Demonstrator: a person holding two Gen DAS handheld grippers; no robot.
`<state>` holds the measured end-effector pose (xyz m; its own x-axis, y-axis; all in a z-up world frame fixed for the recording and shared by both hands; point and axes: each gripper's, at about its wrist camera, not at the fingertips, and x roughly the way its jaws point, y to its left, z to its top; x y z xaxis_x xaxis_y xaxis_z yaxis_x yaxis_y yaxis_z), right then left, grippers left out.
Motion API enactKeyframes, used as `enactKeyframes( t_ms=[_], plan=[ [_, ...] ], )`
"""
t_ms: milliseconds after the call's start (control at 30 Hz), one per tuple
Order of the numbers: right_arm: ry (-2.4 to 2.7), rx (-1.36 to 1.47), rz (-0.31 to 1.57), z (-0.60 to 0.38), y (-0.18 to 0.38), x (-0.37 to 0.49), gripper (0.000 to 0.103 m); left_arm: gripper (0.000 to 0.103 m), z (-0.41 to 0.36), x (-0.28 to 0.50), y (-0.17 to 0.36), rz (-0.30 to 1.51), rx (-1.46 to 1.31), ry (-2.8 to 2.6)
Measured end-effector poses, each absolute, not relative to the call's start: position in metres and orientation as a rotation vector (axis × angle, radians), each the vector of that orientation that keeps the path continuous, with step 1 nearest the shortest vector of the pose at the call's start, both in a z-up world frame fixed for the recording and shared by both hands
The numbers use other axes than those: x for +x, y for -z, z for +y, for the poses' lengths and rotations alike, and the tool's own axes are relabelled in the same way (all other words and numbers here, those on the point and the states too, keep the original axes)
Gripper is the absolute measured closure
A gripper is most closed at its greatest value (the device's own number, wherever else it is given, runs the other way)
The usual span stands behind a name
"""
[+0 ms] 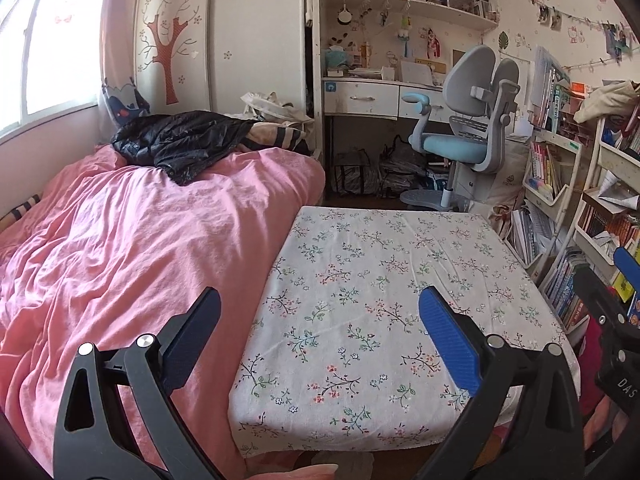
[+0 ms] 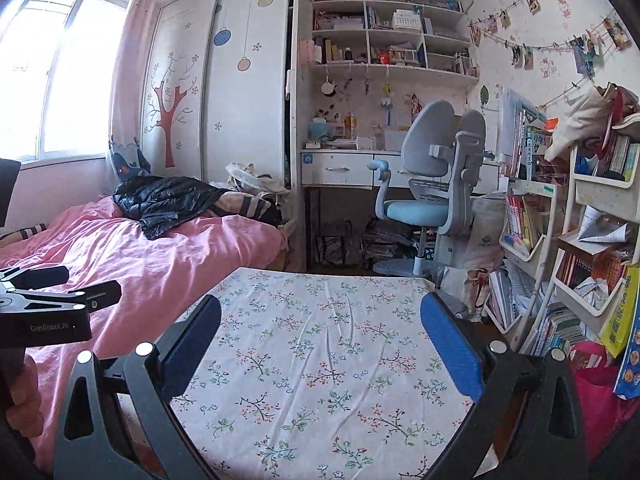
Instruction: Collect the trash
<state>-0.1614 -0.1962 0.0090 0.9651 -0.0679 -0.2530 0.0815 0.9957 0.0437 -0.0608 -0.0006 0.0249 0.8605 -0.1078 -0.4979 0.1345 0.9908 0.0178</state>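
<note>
No loose trash shows on the floral tablecloth (image 1: 360, 280) in either view. My left gripper (image 1: 320, 336) hangs open above the table's near end, with nothing between its blue pads. My right gripper (image 2: 322, 340) is also wide open and empty over the same cloth (image 2: 320, 340). A crumpled black plastic bag (image 1: 180, 140) lies at the far end of the pink bed (image 1: 120, 240); it appears in the right wrist view too, as the black bag (image 2: 168, 200). The left gripper's body (image 2: 48, 320), held by a hand, shows at the left edge of that view.
A grey and blue desk chair (image 2: 428, 200) stands beyond the table, in front of a desk with drawers (image 2: 340, 168). Crowded book racks (image 2: 560, 260) line the right side, with a pink bag (image 2: 596, 400) below them. Bags sit under the desk (image 1: 360, 176).
</note>
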Motion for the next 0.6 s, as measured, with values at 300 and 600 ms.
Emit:
enactKeyframes(
  t_ms=[300, 600],
  plan=[
    [0.061, 0.015, 0.256, -0.184, -0.007, -0.158, 0.007, 0.007, 0.012, -0.061, -0.027, 0.520, 0.028, 0.117],
    [0.057, 0.004, 0.253, -0.183, -0.006, -0.155, 0.007, 0.007, 0.014, -0.059, -0.027, 0.524, 0.017, 0.118]
  ],
)
